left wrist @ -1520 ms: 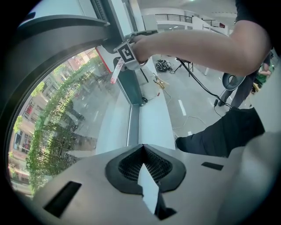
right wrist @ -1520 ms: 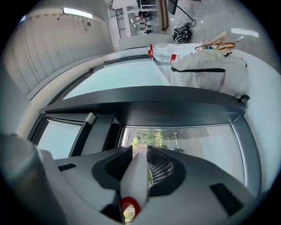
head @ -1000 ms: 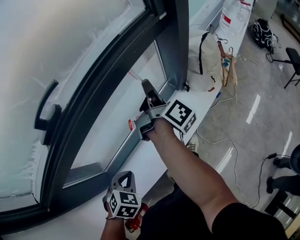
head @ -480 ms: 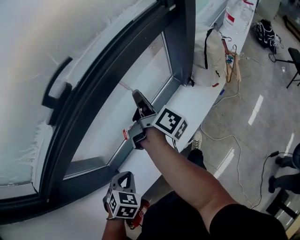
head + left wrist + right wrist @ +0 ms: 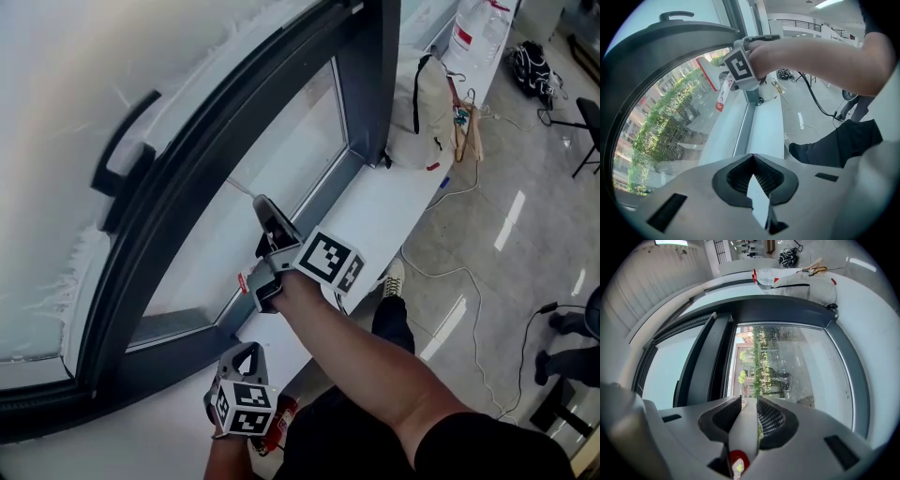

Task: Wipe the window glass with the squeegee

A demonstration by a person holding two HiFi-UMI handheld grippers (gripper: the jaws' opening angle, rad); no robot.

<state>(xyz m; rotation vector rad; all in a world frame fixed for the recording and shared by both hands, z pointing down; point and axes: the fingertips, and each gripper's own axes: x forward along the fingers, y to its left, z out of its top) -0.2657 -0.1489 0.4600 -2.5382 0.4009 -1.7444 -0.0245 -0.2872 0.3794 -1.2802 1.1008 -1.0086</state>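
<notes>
The squeegee (image 5: 247, 278) is white with red marks, and its thin blade lies against the window glass (image 5: 281, 169). My right gripper (image 5: 265, 212) is shut on its handle (image 5: 743, 427), low on the pane near the dark bottom frame. Through the right gripper view the glass (image 5: 797, 362) shows trees and a street outside. In the left gripper view the squeegee (image 5: 712, 79) and the right arm are ahead, up against the pane. My left gripper (image 5: 247, 354) is shut and hangs low over the white sill (image 5: 375, 216), apart from the glass.
A dark window handle (image 5: 127, 141) sticks out of the left sash. On the sill's far end lie a white bag (image 5: 422, 112), wooden hangers (image 5: 461, 122) and a large plastic bottle (image 5: 478, 33). Cables (image 5: 450, 281) trail over the floor, with a chair (image 5: 572, 337) at right.
My right gripper has slid down and left along the glass with the squeegee, towards the bottom frame. The left gripper has stayed where it was.
</notes>
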